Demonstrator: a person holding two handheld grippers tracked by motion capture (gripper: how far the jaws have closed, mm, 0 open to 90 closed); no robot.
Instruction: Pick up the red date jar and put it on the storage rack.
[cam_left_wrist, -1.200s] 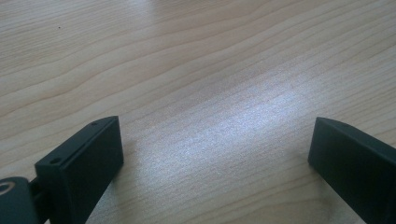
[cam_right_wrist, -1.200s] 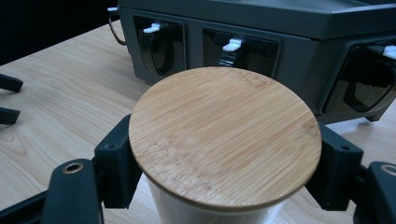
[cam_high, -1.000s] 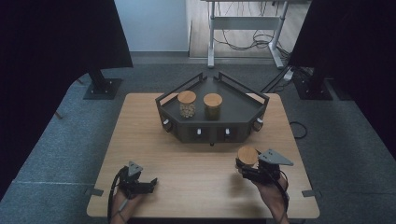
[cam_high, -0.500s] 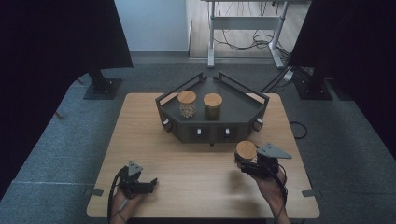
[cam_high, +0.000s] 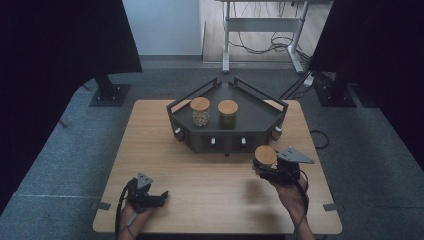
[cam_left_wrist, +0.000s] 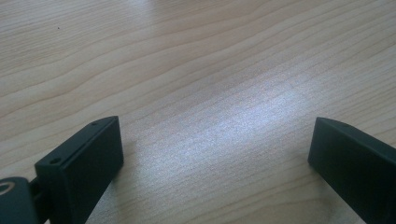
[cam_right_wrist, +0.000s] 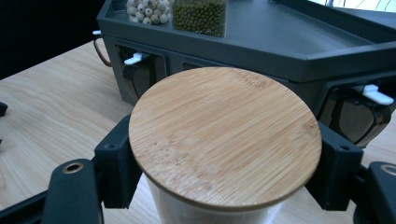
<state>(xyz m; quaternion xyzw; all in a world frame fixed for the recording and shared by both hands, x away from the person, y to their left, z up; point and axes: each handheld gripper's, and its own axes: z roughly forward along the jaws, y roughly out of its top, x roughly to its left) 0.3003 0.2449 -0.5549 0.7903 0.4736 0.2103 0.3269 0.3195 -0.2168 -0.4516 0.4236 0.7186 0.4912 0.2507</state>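
Moved: your right gripper (cam_high: 261, 167) has carried the jar (cam_high: 264, 156) a little away from you, toward the tray (cam_high: 272, 122); your left gripper (cam_high: 162, 195) lies where it lay before.
Right gripper: your jaws are clamped on the jar's glass body just under its round bamboo lid (cam_right_wrist: 225, 135), one jaw on each side.
Jar: it sits upright in your grip near the table's (cam_high: 210, 172) right side, close in front of the tray's right front corner and not touching it.
Left gripper: your jaws stand wide apart with nothing between them, low over bare wood near the front left edge of the table.
Tray: dark and angular, at the far middle of the table.
On the tray: two lidded jars side by side, one with pale round beads (cam_high: 200, 112), one with green beans (cam_high: 228, 113).
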